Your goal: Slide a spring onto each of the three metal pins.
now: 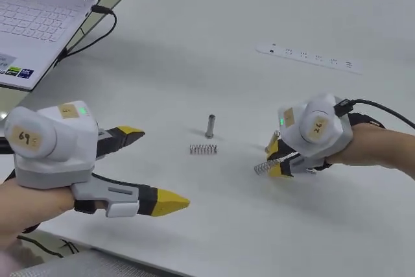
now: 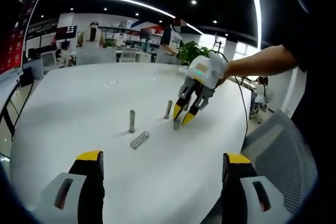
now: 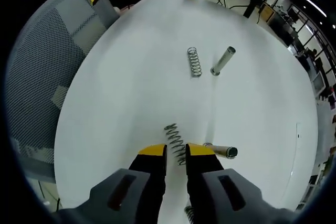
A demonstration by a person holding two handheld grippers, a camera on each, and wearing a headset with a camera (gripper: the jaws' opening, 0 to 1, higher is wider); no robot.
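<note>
Small silver coil spring (image 3: 173,137) pinched between tips of right gripper (image 3: 176,153); short grey metal pin (image 3: 220,151) just right of tips. Left gripper (image 2: 163,157) spread. Spring judged light, compliant, easily buckled; hold near leading end advised.

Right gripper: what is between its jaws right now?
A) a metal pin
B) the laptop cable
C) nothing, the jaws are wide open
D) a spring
D: in the right gripper view the right gripper has its yellow-tipped jaws closed on a spring, while the nearest pin sits just beside the jaws, outside them.
</note>
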